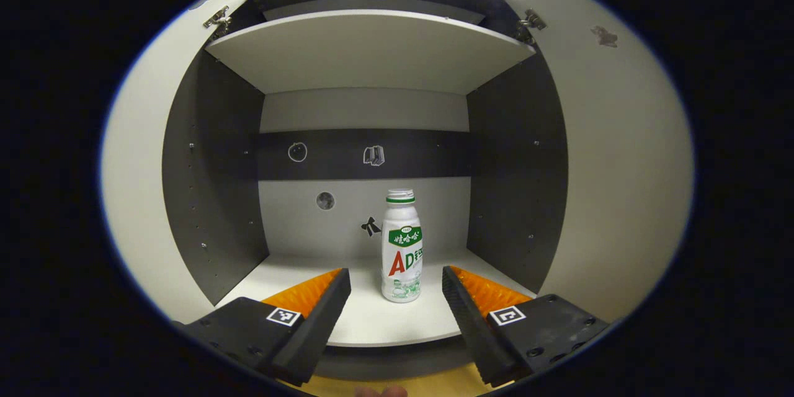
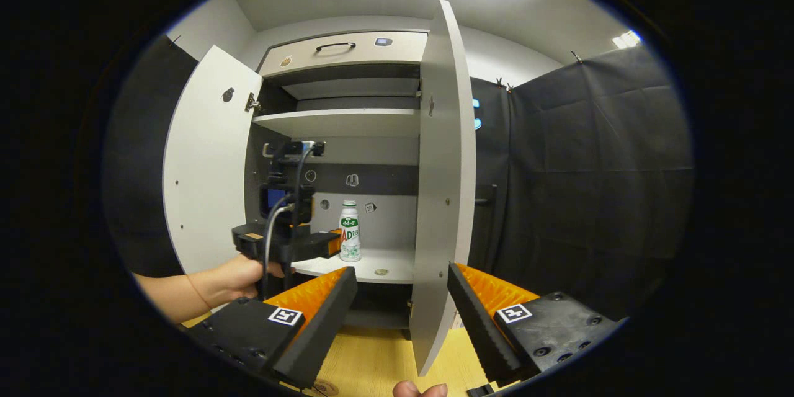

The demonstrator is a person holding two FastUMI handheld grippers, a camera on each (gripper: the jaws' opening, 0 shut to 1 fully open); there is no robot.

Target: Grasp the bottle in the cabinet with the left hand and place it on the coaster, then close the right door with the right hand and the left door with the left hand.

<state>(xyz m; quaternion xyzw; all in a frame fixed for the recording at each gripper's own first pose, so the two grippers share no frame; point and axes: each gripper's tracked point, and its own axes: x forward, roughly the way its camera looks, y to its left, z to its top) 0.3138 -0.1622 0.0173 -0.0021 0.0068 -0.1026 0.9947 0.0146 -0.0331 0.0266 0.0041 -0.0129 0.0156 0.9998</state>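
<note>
A white bottle (image 1: 402, 247) with a green band and no cap stands upright on the cabinet's lower shelf (image 1: 372, 316). My left gripper (image 1: 396, 288) is open at the shelf's front edge, its fingers on either side of the bottle and short of it. In the right gripper view the bottle (image 2: 350, 231) sits inside the cabinet with the left gripper (image 2: 322, 242), held by a hand (image 2: 239, 276), reaching in toward it. My right gripper (image 2: 402, 288) hangs open farther back, facing the edge of the open right door (image 2: 443, 186). The left door (image 2: 208, 161) is swung wide open.
An upper shelf (image 1: 366, 49) spans the cabinet above the bottle. A drawer with a dark handle (image 2: 335, 46) tops the cabinet. A small round thing (image 2: 381, 272) lies on the lower shelf. A pale wooden table (image 2: 378, 360) lies below. Black cloth wall (image 2: 589, 186) stands to the right.
</note>
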